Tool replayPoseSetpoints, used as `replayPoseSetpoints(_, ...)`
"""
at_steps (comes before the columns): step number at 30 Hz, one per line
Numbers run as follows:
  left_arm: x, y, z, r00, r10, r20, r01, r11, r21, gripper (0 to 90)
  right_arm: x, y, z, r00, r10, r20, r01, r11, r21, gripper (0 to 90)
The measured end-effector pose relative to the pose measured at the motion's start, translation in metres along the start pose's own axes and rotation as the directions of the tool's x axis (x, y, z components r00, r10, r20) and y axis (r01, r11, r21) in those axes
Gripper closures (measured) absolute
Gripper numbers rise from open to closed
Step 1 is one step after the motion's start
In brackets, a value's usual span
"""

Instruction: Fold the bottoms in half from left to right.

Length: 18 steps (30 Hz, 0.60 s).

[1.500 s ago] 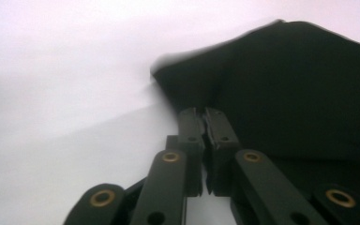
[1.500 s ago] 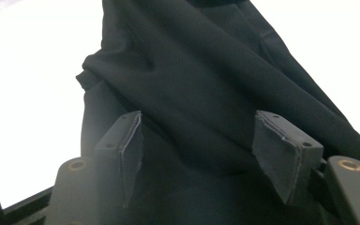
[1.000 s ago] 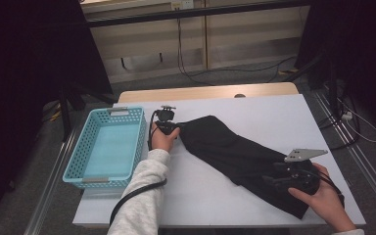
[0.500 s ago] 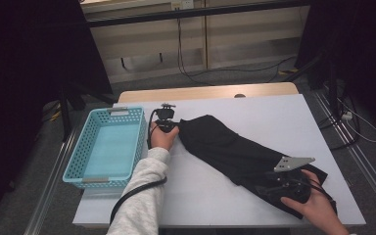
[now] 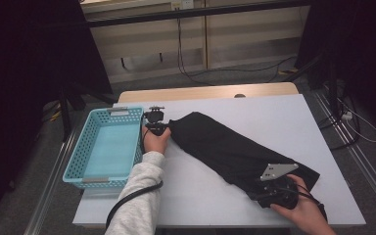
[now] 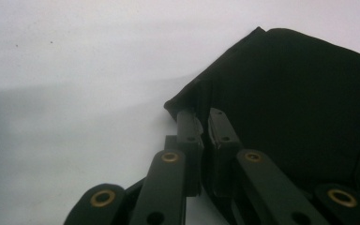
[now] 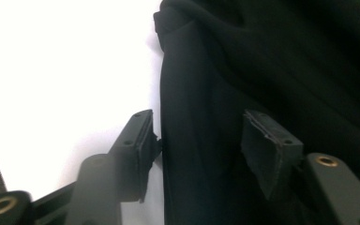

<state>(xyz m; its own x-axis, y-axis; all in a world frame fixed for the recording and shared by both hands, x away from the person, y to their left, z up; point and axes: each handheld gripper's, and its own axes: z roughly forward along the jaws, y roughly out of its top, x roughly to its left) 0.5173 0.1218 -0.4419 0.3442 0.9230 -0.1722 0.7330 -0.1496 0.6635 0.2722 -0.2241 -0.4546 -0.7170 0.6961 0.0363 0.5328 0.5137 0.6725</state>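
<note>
Left gripper (image 6: 205, 123) has just clamped the black cloth's (image 5: 235, 149) corner; right gripper (image 7: 201, 140), jaws closing around its edge, hasn't pinched yet.

We see a white tabletop (image 5: 235, 115) carrying two things: a light blue basket (image 5: 108, 146) at nine o'clock along its edge, and a black cloth (image 5: 235, 152) lying flat, stretched diagonally from centre towards four o'clock.

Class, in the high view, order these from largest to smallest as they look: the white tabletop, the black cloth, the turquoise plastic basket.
1. White tabletop, clearly the largest.
2 and 3. Black cloth and turquoise plastic basket: they look about alike in extent, so I would not rank them.
</note>
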Motion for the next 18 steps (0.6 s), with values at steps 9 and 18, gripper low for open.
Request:
replayPoseSetpoints(9, -0.001, -0.001, -0.001, 0.9998, 0.017, -0.008, -0.017, 0.9997, 0.016, 85.3, -0.006, 0.0, -0.007, 0.9996, -0.013, -0.024, 0.014, 0.999, 0.045, 85.9)
replayPoseSetpoints(18, -0.001, -0.003, -0.009, 0.9996, 0.02, -0.018, -0.019, 0.9993, 0.032, 84.4, -0.016, -0.01, -0.018, 0.9918, 0.019, -0.126, -0.01, 0.998, 0.067, 81.6)
